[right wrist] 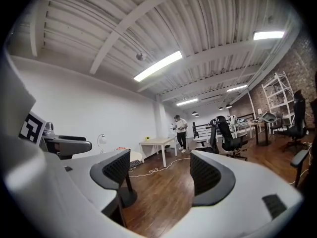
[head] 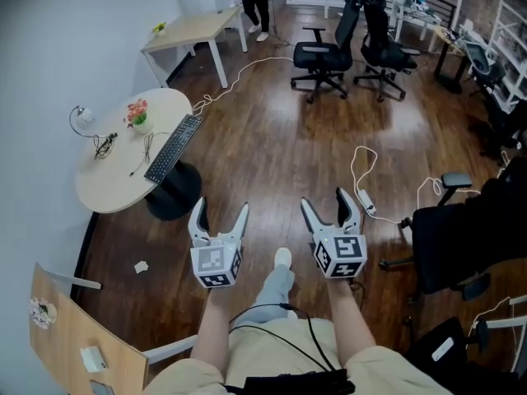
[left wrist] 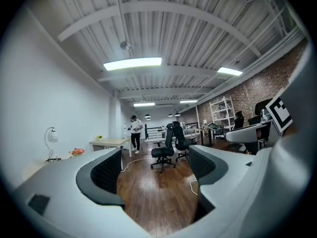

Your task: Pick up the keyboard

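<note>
Left gripper, right gripper: jaws stood wide apart, both empty. Keyboard: black, flat on a round table, ahead-left of the left gripper, well apart.

A round table bears a flower pot and a lamp; two black office chairs stand well beyond.

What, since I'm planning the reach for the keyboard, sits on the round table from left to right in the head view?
Small lamp → dark tangled cord → flowers → keyboard.
</note>
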The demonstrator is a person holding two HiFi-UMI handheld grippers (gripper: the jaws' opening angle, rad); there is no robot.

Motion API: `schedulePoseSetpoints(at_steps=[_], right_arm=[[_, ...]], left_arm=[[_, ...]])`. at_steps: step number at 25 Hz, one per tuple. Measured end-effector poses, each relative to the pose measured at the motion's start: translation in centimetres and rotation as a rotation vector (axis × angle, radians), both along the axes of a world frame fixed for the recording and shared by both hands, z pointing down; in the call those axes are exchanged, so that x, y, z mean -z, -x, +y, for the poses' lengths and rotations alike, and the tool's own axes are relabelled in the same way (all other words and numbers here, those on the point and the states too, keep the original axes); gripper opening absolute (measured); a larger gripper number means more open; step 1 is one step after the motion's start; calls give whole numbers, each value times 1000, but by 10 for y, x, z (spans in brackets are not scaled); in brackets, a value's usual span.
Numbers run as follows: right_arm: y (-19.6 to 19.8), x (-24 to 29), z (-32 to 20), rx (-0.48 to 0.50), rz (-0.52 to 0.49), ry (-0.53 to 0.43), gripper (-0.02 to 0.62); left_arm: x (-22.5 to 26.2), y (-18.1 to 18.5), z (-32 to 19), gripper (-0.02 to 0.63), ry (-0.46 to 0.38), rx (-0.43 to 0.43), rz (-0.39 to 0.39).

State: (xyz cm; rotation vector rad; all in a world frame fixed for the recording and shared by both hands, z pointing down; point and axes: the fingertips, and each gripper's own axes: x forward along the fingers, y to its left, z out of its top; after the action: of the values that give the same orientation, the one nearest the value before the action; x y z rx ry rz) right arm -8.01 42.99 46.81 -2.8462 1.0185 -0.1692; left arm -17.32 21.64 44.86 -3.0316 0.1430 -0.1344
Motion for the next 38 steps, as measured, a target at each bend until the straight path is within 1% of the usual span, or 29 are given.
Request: schedulePoseSetpoints(at_steps=[4, 8, 13, 16, 18, 21, 22, 24, 27, 29, 31, 33, 38], right_arm=[[-57, -3, -4, -23, 22, 28, 385], [-129, 1, -18, -47, 24, 59, 385], [-220, 14, -53, -55, 22, 75, 385], [-269, 21, -75, -50, 9, 46, 385], [-289, 23, -83, -57, 15, 36, 385], [-315, 19, -84, -79, 14, 46, 385], [-321, 16, -82, -87, 4, 46, 385], [-332, 12, -77, -102, -12, 33, 385], [-352, 14, -73, -118, -2, 13, 385], [-371, 11, -76, -117, 5, 17, 385], [-391, 1, -86, -95, -7, 23, 385], [-413, -5, -103, -51, -20, 19, 385], [-483, 7, -149, 67, -15, -17, 385]], left_arm=[[-8, -79, 2, 405, 23, -59, 18], [-10, -171, -4, 405, 58, -118, 27], [6, -267, -36, 405, 82, -140, 57], [8, -315, -60, 405, 128, -146, 66], [6, -340, -70, 405, 149, -162, 60], [4, -371, -74, 399, 134, -177, 65], [4, -377, -73, 383, 124, -180, 68], [2, -387, -73, 380, 111, -184, 64], [-5, -407, -73, 380, 117, -191, 54], [-11, -421, -73, 380, 113, -189, 40], [-16, -434, -77, 380, 103, -175, 23], [-17, -450, -86, 380, 96, -146, 21], [-3, -501, -112, 380, 74, -67, 25]])
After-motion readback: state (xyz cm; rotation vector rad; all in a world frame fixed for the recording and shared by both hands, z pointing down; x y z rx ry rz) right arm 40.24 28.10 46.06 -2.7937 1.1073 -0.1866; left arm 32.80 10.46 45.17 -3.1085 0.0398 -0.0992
